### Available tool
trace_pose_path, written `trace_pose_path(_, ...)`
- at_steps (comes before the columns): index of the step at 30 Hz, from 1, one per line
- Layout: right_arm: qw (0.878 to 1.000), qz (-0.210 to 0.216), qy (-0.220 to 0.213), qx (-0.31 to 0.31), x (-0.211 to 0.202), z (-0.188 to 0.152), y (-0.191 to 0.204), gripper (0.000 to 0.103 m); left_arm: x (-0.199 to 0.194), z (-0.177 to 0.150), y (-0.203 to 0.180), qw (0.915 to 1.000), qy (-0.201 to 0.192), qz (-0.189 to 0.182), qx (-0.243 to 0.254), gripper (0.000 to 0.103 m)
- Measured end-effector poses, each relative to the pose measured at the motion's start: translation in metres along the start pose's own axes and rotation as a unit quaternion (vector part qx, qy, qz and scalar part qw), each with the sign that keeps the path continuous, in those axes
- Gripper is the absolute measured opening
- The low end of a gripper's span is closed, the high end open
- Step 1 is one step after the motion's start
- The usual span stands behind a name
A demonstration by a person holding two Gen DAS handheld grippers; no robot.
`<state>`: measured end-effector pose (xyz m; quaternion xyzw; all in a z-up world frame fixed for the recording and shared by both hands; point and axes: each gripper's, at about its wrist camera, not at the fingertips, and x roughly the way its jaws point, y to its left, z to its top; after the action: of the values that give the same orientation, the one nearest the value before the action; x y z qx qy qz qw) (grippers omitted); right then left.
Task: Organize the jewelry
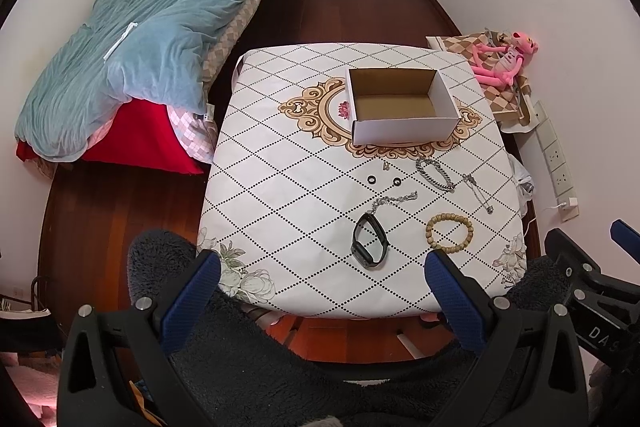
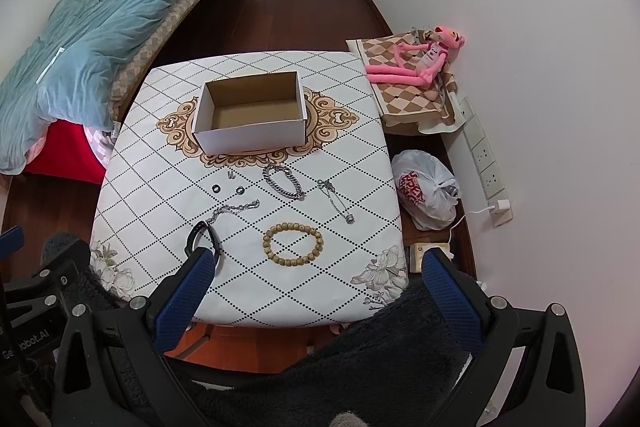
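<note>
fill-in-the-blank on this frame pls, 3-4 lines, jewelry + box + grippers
1. The cardboard box on the table holds ____ jewelry so far.
2. The wooden bead bracelet lies between the box and the ____ edge of the table.
3. The jaws of the left gripper and the right gripper both stand ____.
4. The two small rings are ____ in colour.

Missing words: no; near; open; black

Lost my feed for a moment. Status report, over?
Left gripper and right gripper open, empty, at near table edge. Box empty; wooden bead bracelet, watch, chains, rings on tablecloth. Path clear.
</note>
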<state>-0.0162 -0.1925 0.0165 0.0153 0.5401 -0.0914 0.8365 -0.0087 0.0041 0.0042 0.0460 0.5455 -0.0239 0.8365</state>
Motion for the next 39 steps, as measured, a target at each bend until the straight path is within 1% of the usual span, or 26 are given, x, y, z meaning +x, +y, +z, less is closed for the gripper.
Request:
trace_pose_path(11,1.000,-0.001,-0.004,0.000,-0.003,0.004,0.001,0.103,-0.002,0.007,-0.005,1.0000,0.000,0.000,-0.001,0.103)
trace_pose_path(25,1.000,-0.001,-0.006,0.002,-0.004,0.006,0.000,0.103,0.000,0.006,-0.002,1.0000,-0.001,0.000,-0.001,0.103)
trace_pose_path(34,1.000,0.000,-0.008,0.003,-0.004,0.007,0.000,0.103,-0.004,0.015,-0.006,1.0000,-0.004,0.002,0.000,0.103)
trace_pose_path(36,1.000,0.000,-0.009,0.004,-0.005,0.008,-0.001,0.103,-0.002,0.008,-0.003,1.0000,-0.006,0.001,0.001,0.103)
trace_pose_path(39,1.000,0.000,-0.011,0.005,-0.006,0.007,0.000,0.103,-0.003,0.010,-0.005,1.0000,-0.007,0.001,0.002,0.103)
